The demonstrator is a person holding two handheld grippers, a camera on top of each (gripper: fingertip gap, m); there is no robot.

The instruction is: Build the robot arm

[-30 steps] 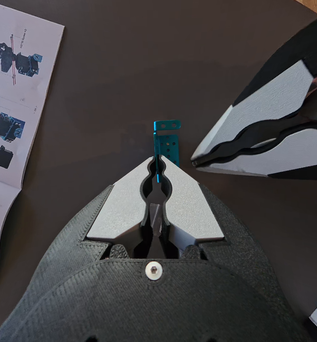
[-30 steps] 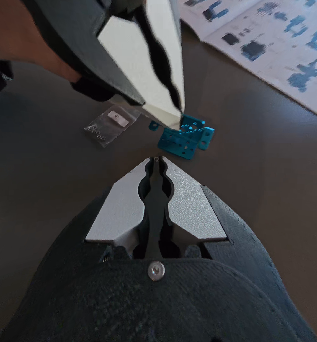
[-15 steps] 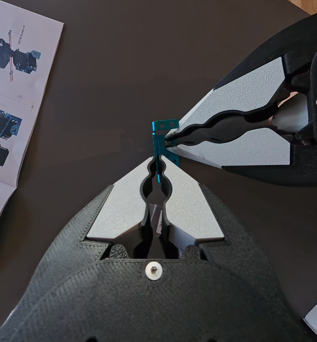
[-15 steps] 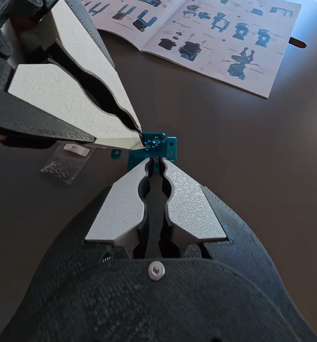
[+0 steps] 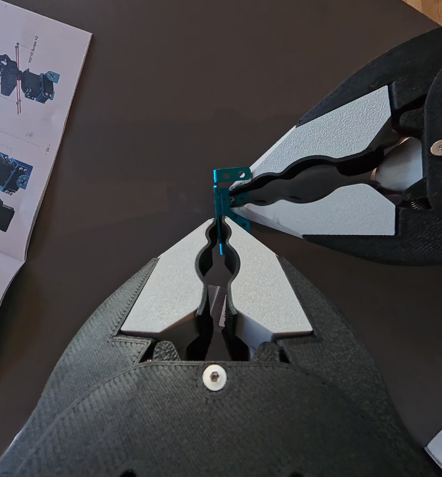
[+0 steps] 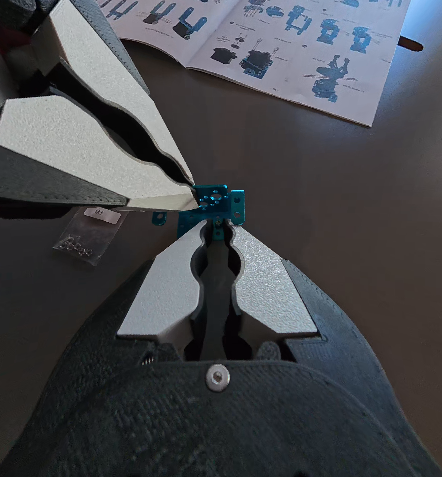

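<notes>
Dark tabletop (image 5: 266, 77); left tool (image 5: 220, 224) clenched on blue bracket (image 5: 231, 175); right tool (image 6: 217, 224) pinching small screw (image 6: 217, 221) against it.

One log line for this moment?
left gripper: shut on blue bracket | right gripper: shut on small screw at bracket | nearby: booklet, clear bag

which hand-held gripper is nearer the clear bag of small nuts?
Left. The left hand-held gripper is above and beside the clear bag, shut on the blue bracket. The right hand-held gripper is farther off to the bag's right, tips at the same bracket.
</notes>
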